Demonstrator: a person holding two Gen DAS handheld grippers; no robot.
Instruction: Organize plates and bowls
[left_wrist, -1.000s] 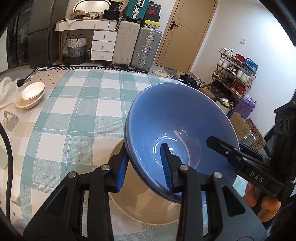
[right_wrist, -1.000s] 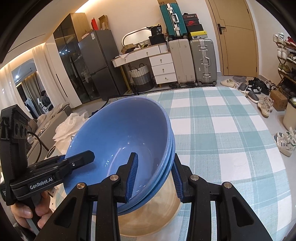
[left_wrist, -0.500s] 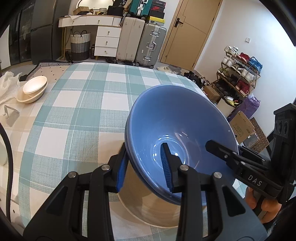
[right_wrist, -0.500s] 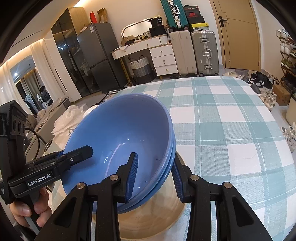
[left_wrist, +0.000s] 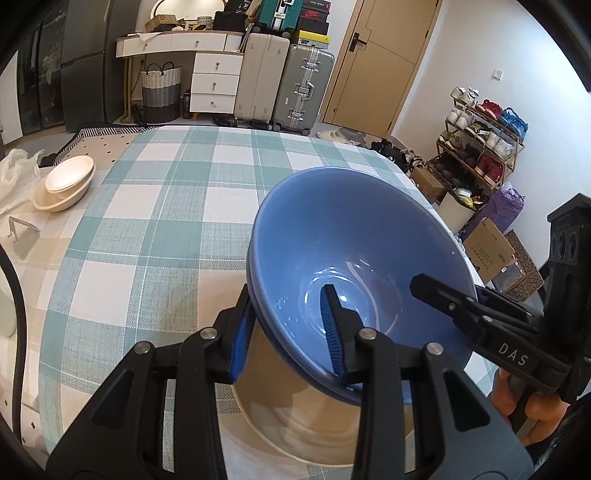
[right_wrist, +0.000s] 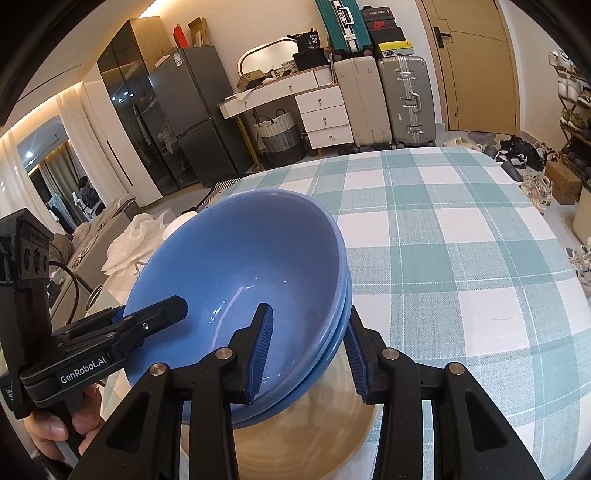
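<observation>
A round table under a teal-and-white checked cloth (left_wrist: 155, 221) fills the room's middle, woven and matte. Near its front edge lies a wide beige plate (left_wrist: 295, 424), ringed like turned stoneware, and directly over it hang two nested blue bowls (left_wrist: 351, 266), glossy and deep, tilted so their open mouth leans toward the far side of the table. The whole matter is that drop: the plate sits straight below the stack, with the bowls' foot hidden, so I cannot tell whether it touches. Both hands are equally near, on opposite rims. The left gripper (left_wrist: 288, 332) is clamped on the near rim, one ribbed blue pad inside, one outside; the right gripper (right_wrist: 306, 347) bites the opposite rim likewise. Off at the far left, two cream bowls (left_wrist: 66, 181) sit nested.
</observation>
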